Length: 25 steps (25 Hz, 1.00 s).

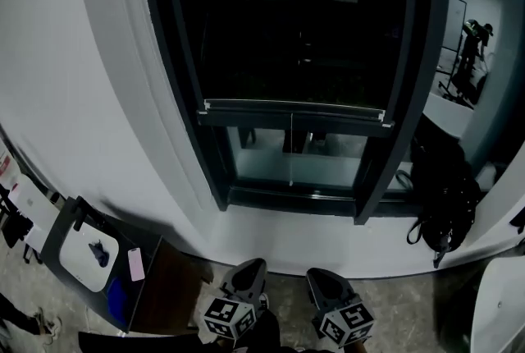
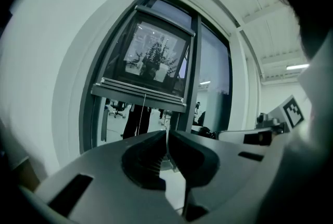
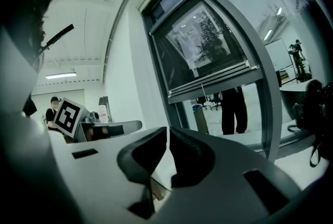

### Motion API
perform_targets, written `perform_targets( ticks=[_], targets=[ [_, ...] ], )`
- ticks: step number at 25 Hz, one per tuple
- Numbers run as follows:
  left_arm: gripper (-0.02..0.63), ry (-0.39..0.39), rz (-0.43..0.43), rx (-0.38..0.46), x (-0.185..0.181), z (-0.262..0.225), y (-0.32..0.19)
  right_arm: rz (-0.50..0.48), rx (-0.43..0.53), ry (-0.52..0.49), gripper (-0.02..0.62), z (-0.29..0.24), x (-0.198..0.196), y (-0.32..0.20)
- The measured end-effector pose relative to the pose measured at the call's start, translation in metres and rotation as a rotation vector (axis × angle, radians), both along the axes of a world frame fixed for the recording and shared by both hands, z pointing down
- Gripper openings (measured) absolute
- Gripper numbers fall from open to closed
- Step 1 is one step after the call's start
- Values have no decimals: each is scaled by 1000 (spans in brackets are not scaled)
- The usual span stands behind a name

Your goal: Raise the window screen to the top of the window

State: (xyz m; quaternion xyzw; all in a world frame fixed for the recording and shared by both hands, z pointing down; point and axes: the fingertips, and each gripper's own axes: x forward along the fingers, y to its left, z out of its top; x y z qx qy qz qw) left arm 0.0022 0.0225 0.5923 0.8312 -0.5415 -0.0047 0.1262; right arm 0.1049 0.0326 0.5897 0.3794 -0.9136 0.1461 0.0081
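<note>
The dark window screen (image 1: 295, 31) covers the upper part of the window, and its pale bottom bar (image 1: 293, 112) hangs a little above the glass's lower third. A thin pull cord (image 1: 291, 148) drops from the bar's middle. Both grippers are held low in front of the sill, well short of the window. My left gripper (image 1: 248, 276) and right gripper (image 1: 330, 286) sit side by side. In the left gripper view the gripper (image 2: 167, 137) is shut and empty, with the bar (image 2: 140, 94) ahead and above. The right gripper (image 3: 168, 134) is likewise shut and empty, with the bar (image 3: 213, 85) above.
A black backpack (image 1: 443, 195) rests on the white sill (image 1: 312, 249) at the right. At lower left stands a dark desk (image 1: 164, 277) with a white tray (image 1: 86, 254) and a pink phone (image 1: 136, 263). A person stands beyond the glass (image 3: 234, 106).
</note>
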Motion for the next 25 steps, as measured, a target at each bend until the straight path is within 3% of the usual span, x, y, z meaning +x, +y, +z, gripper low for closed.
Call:
perform_targets(
  ticks=[13, 20, 25],
  targets=[
    [2, -48, 140, 57, -88, -30, -195, 122, 25, 7, 21, -24, -79, -180],
    [2, -123, 149, 137, -124, -53, -281, 192, 29, 51, 21, -32, -60, -240],
    [2, -230, 133, 205, -136, -82, -336, 164, 99, 121, 21, -58, -44, -285]
  ],
)
